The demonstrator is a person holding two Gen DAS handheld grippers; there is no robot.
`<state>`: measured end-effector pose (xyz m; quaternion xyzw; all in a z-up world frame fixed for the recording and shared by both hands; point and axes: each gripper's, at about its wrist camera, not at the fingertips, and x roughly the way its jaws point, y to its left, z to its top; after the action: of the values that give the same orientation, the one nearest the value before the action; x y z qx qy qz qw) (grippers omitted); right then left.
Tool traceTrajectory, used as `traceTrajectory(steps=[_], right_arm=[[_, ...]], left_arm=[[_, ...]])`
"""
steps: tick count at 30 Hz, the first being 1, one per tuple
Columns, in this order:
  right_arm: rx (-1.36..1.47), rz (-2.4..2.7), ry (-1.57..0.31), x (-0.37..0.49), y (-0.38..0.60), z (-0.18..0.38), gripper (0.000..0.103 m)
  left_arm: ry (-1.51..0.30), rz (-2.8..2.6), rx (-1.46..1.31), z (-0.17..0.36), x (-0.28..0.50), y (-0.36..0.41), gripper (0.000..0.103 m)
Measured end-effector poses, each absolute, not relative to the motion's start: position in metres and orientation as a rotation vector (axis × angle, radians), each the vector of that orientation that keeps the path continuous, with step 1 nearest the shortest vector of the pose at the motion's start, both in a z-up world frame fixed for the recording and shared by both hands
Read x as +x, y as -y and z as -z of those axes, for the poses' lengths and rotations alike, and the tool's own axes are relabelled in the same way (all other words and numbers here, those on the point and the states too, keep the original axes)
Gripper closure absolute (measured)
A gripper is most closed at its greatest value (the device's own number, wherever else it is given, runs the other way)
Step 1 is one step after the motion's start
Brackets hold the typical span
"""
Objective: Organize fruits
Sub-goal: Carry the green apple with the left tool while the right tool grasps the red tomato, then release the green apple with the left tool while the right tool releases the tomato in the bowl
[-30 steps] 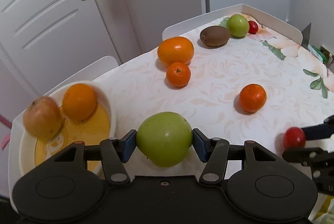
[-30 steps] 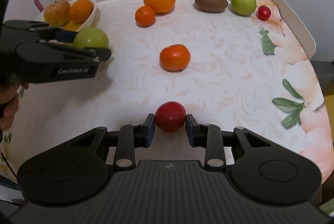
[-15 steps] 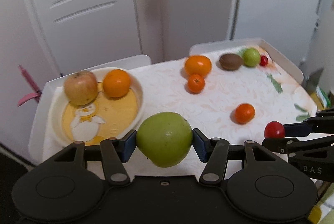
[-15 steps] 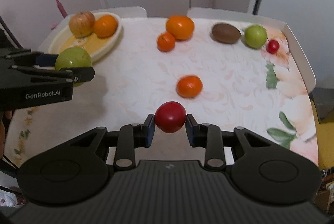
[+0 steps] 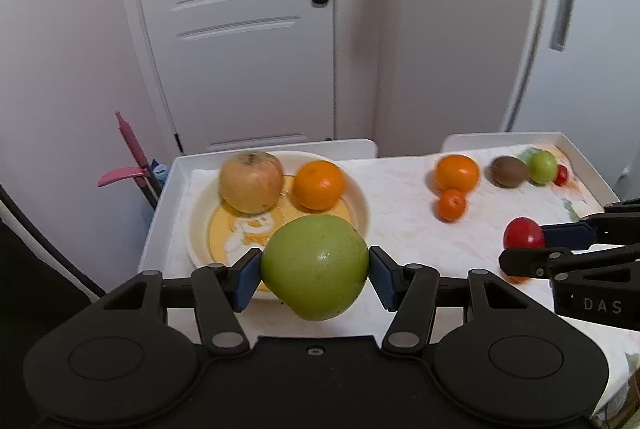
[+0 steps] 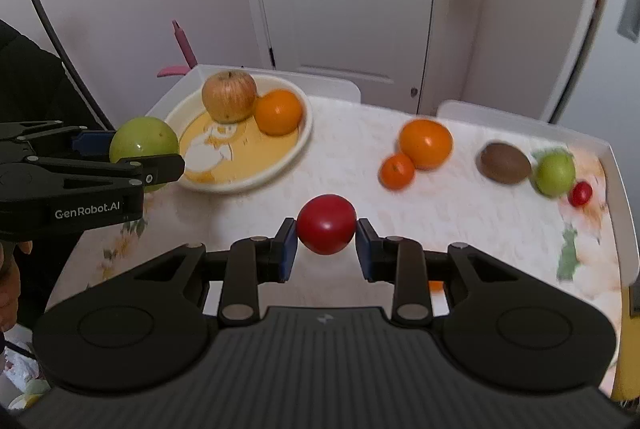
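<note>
The left gripper (image 5: 315, 269) pinches a large green apple (image 5: 316, 266) above the near edge of the bowl (image 6: 296, 145). The right gripper (image 6: 326, 227) pinches a red fruit (image 6: 326, 223) above the table (image 6: 360, 133). In the bowl, far left, lie a yellowish apple (image 6: 229, 95) and an orange (image 6: 278, 111), touching. Farther right on the table sit a small mandarin (image 6: 396, 171) against a big orange (image 6: 425, 143), then a kiwi (image 6: 505, 162), a small green apple (image 6: 555, 169) and a cherry tomato (image 6: 580, 193).
</note>
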<state>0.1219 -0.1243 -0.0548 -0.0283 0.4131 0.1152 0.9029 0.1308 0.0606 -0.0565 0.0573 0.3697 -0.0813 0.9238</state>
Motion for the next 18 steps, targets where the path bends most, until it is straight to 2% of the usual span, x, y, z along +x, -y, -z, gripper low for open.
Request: traceTrajectory(steps=[18], right_arm=[[-0.092, -0.240, -0.911, 0.218, 0.058, 0.079, 0.057]], left_arm=[[-0.832, 0.138, 0.150, 0.111, 0.238, -0.121, 0.042]])
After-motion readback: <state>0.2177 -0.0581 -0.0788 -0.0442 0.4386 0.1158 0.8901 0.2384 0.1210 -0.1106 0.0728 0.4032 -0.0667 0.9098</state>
